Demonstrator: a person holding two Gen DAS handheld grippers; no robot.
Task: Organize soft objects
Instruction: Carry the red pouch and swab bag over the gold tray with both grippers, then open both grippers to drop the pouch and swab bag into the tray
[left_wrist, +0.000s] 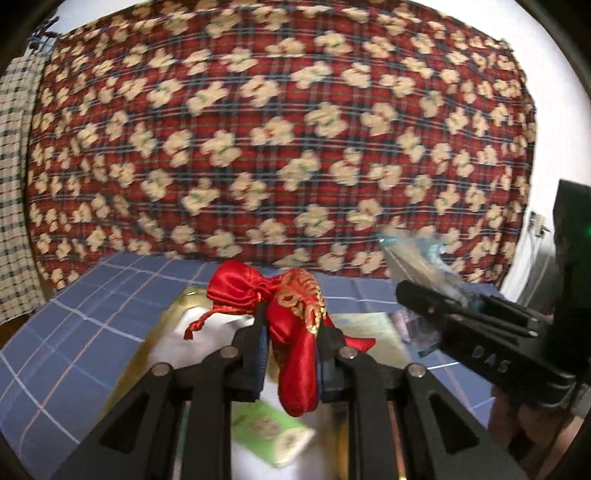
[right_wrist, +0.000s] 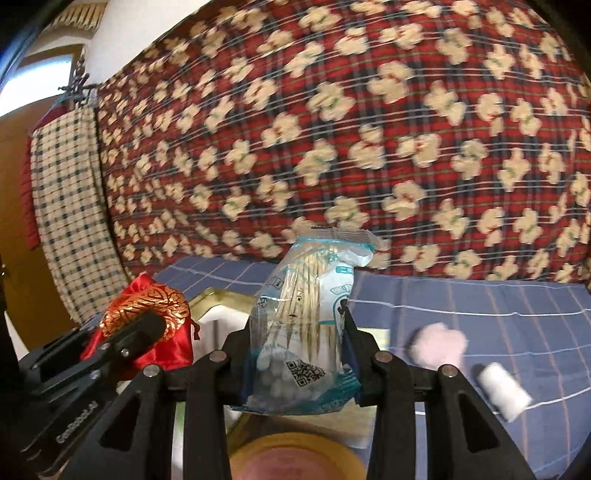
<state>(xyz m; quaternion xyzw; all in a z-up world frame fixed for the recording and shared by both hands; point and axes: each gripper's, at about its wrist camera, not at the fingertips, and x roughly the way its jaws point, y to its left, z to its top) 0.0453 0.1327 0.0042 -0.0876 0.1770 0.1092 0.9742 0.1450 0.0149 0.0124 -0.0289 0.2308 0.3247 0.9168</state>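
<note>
Both grippers raised over the blue checked cloth (right_wrist: 480, 306)

The left gripper (left_wrist: 291, 332) pinches a red satin pouch (left_wrist: 295, 332); the right gripper (right_wrist: 295, 332) clamps a clear bag of cotton swabs (right_wrist: 306, 314). A pink puff (right_wrist: 439, 347) and white roll (right_wrist: 502, 391) lie on the cloth; behind hangs a red plaid blanket (left_wrist: 277, 129).

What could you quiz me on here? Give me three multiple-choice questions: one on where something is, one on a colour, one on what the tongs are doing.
1. Where does the pink fluffy ball lie?
A. on the blue checked cloth
B. inside the red pouch
C. in the left tongs

2. What colour is the satin pouch in the left tongs?
A. green
B. red with gold embroidery
C. white

3. What are the right tongs doing?
A. hanging open
B. gripping a white roll
C. gripping a clear bag of cotton swabs

Answers: 1 A, it rests on the cloth beside the white roll. 2 B, red satin shows between the fingers. 3 C, both fingers press the bag's sides.
</note>
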